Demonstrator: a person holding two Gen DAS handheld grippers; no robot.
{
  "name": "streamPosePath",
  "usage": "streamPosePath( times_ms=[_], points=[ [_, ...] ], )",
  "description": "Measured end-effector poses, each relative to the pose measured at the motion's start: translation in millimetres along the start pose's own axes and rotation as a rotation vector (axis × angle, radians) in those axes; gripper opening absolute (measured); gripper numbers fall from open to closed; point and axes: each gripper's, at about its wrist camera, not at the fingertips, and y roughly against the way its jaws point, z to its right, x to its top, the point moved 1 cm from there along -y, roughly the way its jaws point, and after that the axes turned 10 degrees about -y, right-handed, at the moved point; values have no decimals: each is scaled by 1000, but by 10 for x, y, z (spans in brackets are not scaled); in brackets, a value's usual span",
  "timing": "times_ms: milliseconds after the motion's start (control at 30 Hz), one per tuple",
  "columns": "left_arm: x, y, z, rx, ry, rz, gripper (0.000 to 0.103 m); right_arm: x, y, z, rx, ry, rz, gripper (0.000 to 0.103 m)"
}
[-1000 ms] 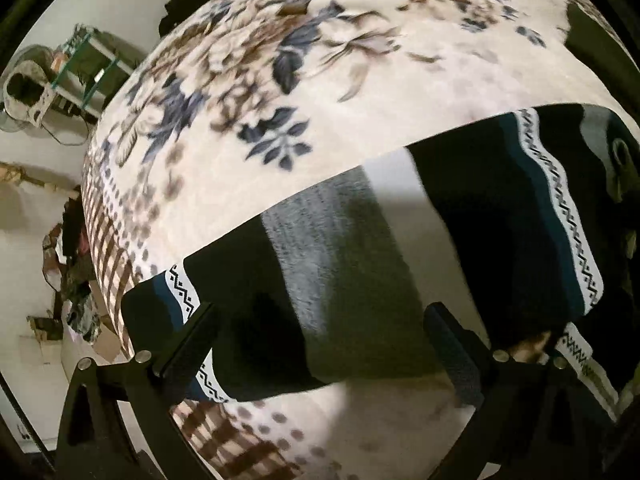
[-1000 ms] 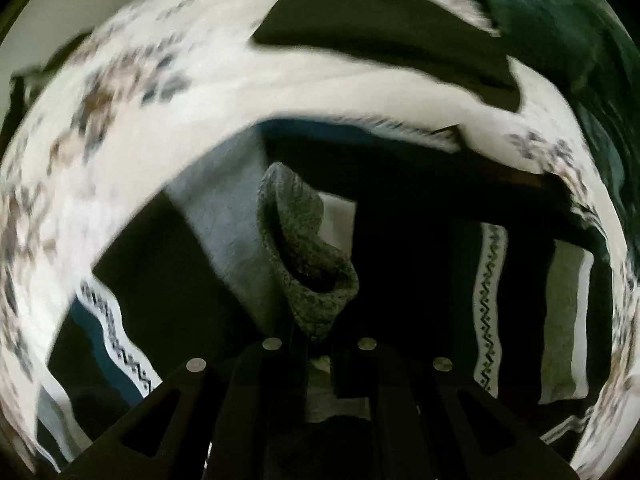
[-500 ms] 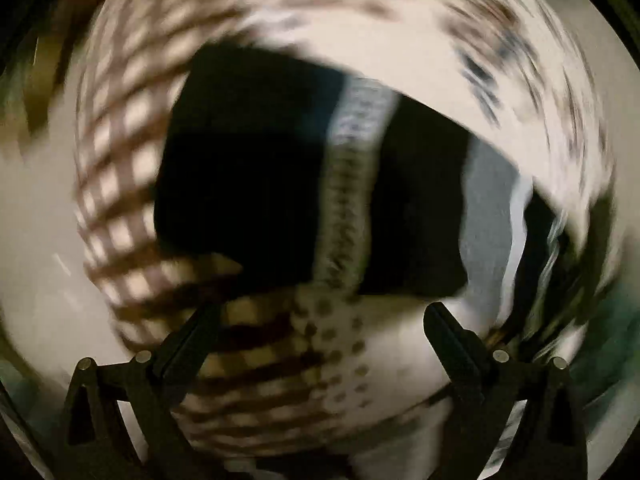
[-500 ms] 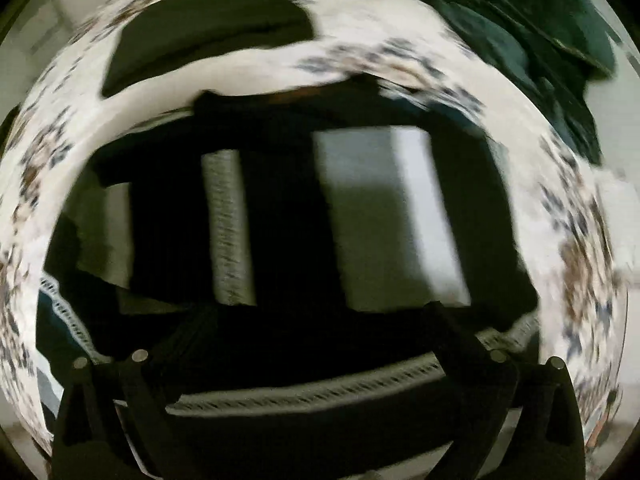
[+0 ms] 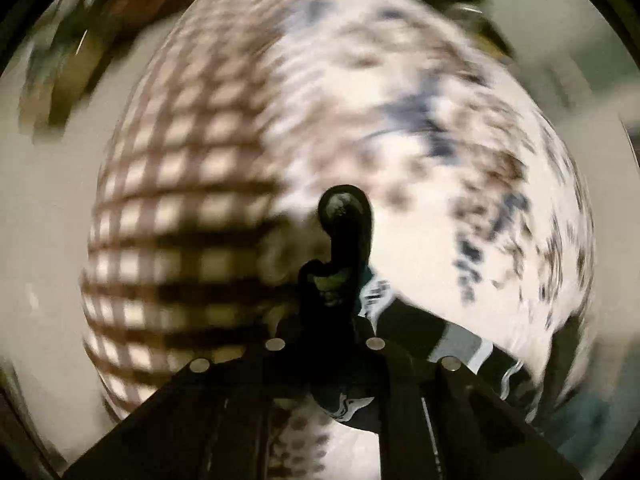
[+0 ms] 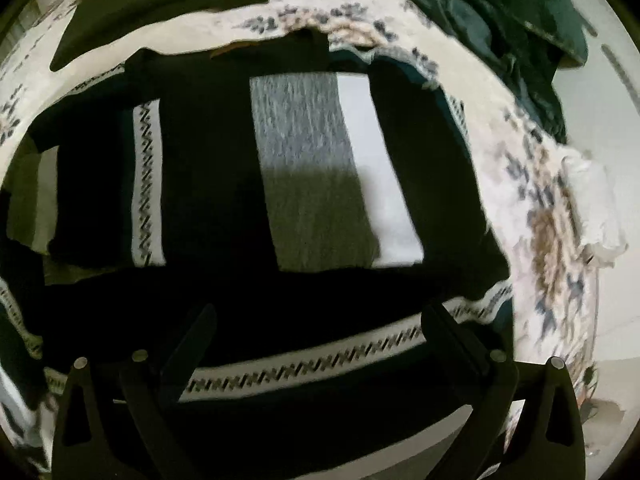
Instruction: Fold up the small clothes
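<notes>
Left gripper (image 5: pixel 334 300): clamped on a dark corner of the striped sweater (image 6: pixel 320 184), which trails away to your lower right, so the held edge's long axis runs rightward toward your other hand. Right gripper (image 6: pixel 320 344): fingers apart, empty, poised directly over the sweater's zigzag-banded edge, the nearer one to the spread body. Surface: floral blanket (image 5: pixel 460 152) on what looks like a bed, a dark green garment (image 6: pixel 500 12) bunched at the far right; room beyond blurred.

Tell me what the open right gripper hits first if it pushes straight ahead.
Most likely the striped sweater spread on the floral blanket: the right gripper, jaws wide apart, points right at its black and grey bands. Depth is unclear from this view.
</notes>
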Motion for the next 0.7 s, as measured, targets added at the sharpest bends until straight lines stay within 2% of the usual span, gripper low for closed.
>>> streamPosePath(
  times_ms=[100,200,367,500,567,700],
  points=[
    [54,183,429,28,-200,82,6,101,-16,-24,-41,38,63,103],
    [-17,361,893,31,-358,139,6,207,-60,4,-42,55,78,103],
    [-420,632,1811,-8,-602,218,6,347,-82,180,56,29,46,103],
    [-1058,778,2605,-80,-786,226,6,430,-90,482,137,-22,17,103],
    [-1508,821,3051,-138,-876,205,6,471,-142,731,184,-61,-11,103],
    [-2466,796,3913,-265,-1037,135,6,524,-295,1337,218,-137,-53,103]
  ],
)
